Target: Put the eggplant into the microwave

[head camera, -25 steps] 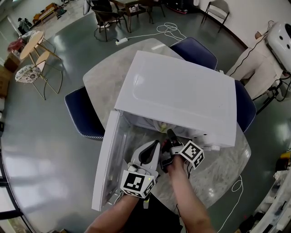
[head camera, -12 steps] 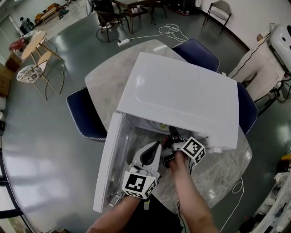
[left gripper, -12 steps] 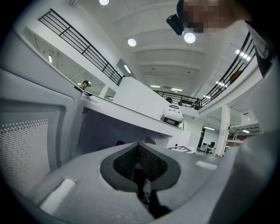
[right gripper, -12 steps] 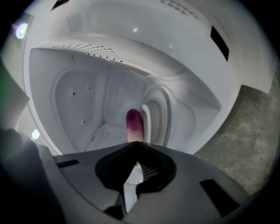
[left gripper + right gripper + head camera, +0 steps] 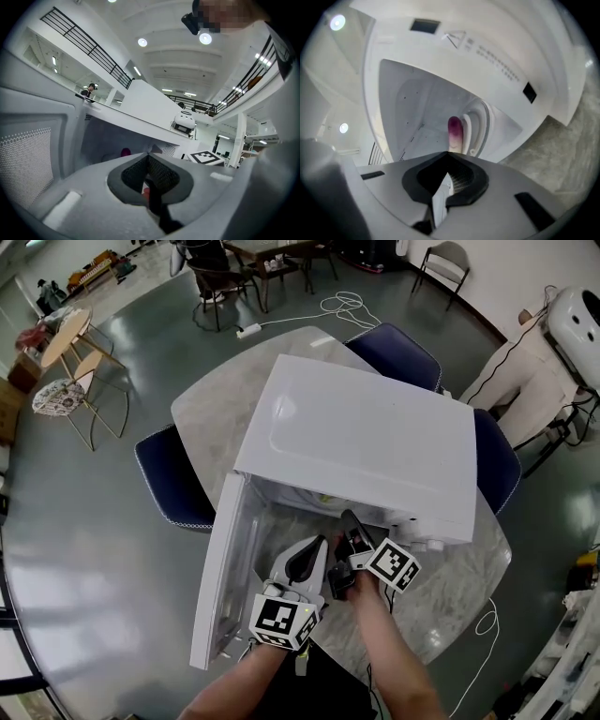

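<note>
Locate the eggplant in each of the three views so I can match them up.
Head view: not visible; the microwave top covers the cavity.
Left gripper view: the eggplant is a small purple spot deep in the cavity, left of centre, just above the jaws.
Right gripper view: the eggplant is near centre, inside the cavity, just above the jaws.
Shared landmark: the white microwave, door open.

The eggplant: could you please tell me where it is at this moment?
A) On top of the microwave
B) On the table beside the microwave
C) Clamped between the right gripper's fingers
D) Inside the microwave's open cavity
D: the right gripper view shows the purple eggplant resting inside the cavity of the microwave, beyond the right gripper, which is shut with nothing in it.
</note>
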Tool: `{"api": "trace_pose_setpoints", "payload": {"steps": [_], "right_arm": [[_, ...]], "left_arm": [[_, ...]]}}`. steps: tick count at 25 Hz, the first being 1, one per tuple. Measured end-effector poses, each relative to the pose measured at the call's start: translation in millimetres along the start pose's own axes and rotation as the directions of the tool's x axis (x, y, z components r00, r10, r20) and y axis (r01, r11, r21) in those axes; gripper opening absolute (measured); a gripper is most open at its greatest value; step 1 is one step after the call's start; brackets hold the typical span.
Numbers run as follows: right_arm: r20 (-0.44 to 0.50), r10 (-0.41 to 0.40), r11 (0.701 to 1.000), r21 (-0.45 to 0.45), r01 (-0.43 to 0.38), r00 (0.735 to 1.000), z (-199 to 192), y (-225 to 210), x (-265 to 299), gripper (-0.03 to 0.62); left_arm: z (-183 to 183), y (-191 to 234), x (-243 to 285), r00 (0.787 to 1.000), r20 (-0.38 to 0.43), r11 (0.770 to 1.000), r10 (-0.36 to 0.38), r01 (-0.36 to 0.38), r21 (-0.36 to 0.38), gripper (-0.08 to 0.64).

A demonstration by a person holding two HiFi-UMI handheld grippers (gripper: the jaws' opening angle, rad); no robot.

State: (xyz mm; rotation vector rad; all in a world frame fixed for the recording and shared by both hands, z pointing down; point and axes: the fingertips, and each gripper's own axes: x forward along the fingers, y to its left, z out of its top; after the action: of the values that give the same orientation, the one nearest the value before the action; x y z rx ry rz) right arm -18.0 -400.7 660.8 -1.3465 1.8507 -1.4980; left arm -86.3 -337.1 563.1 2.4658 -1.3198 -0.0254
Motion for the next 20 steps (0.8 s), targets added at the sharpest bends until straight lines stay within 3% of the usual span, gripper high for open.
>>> {"api": "trace_pose_setpoints", "payload": {"steps": [5, 10, 14, 20], "right_arm": [[-0.03, 0.003, 0.993, -0.116, -0.006, 1.0, -8, 31, -44, 0.003], [-0.043, 0.023, 0.966, -0.258, -0.033, 0.999, 0, 76, -81, 0.003], [-0.063, 0.035, 0.908, -0.416, -0.059, 0.997, 4, 111, -105, 0.003], [-0.098, 0.052, 0.784, -0.613, -0.102, 0.994, 3, 167, -142, 0.002]], "left_arm": [[14, -24, -8, 1.0, -0.017, 1.0, -0.022, 0.022, -0.002, 0.008], [39, -44, -20, 0.999, -0.001, 0.999, -0.038, 0.038, 0.004, 0.008], [59, -66, -31, 0.998, 0.009, 0.998, -0.058, 0.058, 0.011, 0.008], [96, -105, -56, 0.995, 0.01, 0.994, -0.099, 0.099, 0.045, 0.008]]}}
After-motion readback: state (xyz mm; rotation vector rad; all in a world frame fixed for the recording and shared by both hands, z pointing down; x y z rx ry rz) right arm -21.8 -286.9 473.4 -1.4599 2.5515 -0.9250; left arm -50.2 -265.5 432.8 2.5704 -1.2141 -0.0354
